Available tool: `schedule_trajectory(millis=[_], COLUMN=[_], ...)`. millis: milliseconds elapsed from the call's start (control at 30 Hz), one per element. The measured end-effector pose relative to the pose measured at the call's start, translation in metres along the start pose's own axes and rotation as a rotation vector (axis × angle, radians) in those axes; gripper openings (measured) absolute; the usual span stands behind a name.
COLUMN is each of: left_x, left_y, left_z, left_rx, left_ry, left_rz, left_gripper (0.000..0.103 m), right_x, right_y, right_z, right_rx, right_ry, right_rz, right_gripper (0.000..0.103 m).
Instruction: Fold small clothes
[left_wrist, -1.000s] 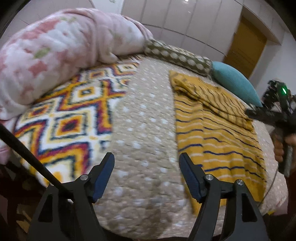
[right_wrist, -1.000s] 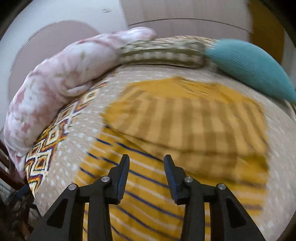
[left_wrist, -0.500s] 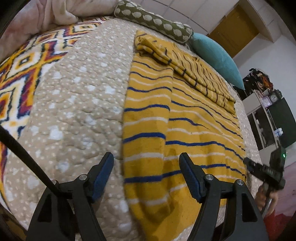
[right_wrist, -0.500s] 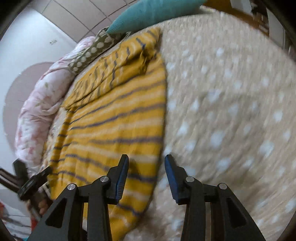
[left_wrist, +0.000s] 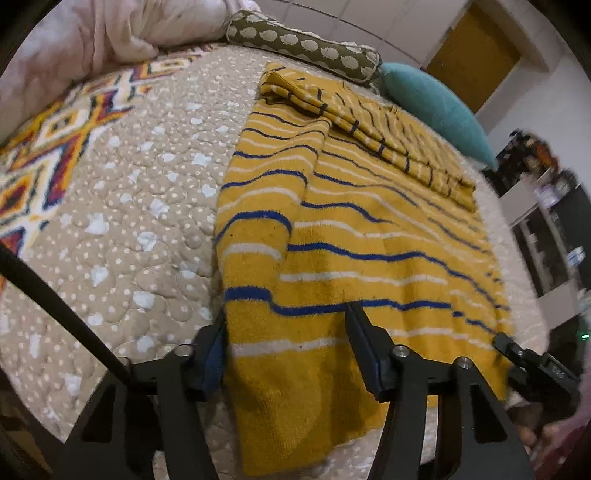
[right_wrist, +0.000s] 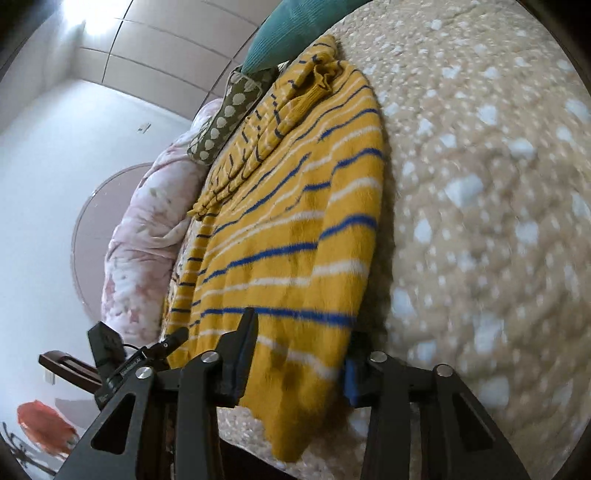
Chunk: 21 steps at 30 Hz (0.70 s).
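A yellow garment with blue and white stripes (left_wrist: 354, 236) lies spread flat on the bed, its near end hanging over the bed's edge. It also shows in the right wrist view (right_wrist: 295, 236). My left gripper (left_wrist: 286, 343) is open, its jaws straddling the garment's near left corner. My right gripper (right_wrist: 295, 354) is open, its jaws straddling the near right corner. A second yellow piece with dark stripes (left_wrist: 369, 122) lies bunched across the far end.
The bed has a beige dotted quilt (left_wrist: 129, 206). A patterned blanket (left_wrist: 48, 147) and pink duvet (left_wrist: 92, 40) lie at the left. A brown spotted bolster (left_wrist: 303, 44) and teal pillow (left_wrist: 436, 107) lie at the head. Shelves (left_wrist: 550, 221) stand at the right.
Both grippers have come down from above the bed to the garment's near edge, one at each corner. Both stayed open.
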<state>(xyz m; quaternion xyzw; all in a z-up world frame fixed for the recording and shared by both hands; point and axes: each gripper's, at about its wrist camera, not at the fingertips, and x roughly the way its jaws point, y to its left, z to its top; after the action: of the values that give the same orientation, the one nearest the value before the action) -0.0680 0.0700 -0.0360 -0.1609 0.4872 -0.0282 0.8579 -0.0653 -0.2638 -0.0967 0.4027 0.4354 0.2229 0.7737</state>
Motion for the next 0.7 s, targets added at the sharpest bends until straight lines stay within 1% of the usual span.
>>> schedule_trajectory(millis=[33, 67, 100, 167, 233, 300, 433, 500, 533, 600, 633, 700], left_x=[-0.001, -0.003, -0.006, -0.017, -0.033, -0.052, -0.082, -0.092, -0.098, -0.105, -0.106, -0.106], left_y=[0.001, 0.006, 0.014, 0.024, 0.025, 0.021, 0.014, 0.010, 0.007, 0.004, 0.002, 0.002], left_z=[0.002, 0.004, 0.007, 0.008, 0.004, -0.004, -0.027, -0.042, -0.052, -0.065, -0.068, -0.062], left_rx=[0.001, -0.015, -0.066, -0.113, -0.109, -0.081, -0.052, -0.035, -0.014, 0.026, 0.049, 0.064], left_ry=[0.005, 0.013, 0.024, 0.008, -0.016, -0.039, -0.056, -0.062, -0.074, -0.087, -0.090, -0.099], left_rz=[0.037, 0.021, -0.038, -0.060, -0.075, -0.079, -0.093, -0.071, -0.047, -0.013, 0.004, 0.009], left_gripper=[0.020, 0.008, 0.008, 0.008, 0.008, 0.008, 0.008, 0.008, 0.008, 0.008, 0.008, 0.008], right_x=[0.000, -0.002, -0.003, -0.008, -0.022, -0.035, -0.063, -0.078, -0.082, -0.087, -0.087, -0.088], right_y=[0.000, 0.002, 0.003, 0.001, 0.003, 0.006, 0.012, 0.011, 0.011, 0.010, 0.009, 0.011], right_z=[-0.002, -0.005, -0.004, -0.003, -0.004, -0.004, -0.017, -0.030, -0.037, -0.054, -0.060, -0.065], right_rx=[-0.009, -0.024, -0.027, -0.020, -0.032, -0.050, -0.102, -0.123, -0.132, -0.157, -0.169, -0.201], right_ry=[-0.004, -0.002, 0.002, 0.007, -0.005, -0.007, 0.006, 0.027, 0.038, 0.083, 0.101, 0.115], right_rz=[-0.019, -0.051, -0.058, -0.049, -0.023, 0.010, 0.034, 0.050, 0.050, 0.052, 0.048, 0.012], right_gripper=[0.025, 0.017, 0.013, 0.009, 0.009, 0.007, 0.007, 0.007, 0.007, 0.007, 0.007, 0.007])
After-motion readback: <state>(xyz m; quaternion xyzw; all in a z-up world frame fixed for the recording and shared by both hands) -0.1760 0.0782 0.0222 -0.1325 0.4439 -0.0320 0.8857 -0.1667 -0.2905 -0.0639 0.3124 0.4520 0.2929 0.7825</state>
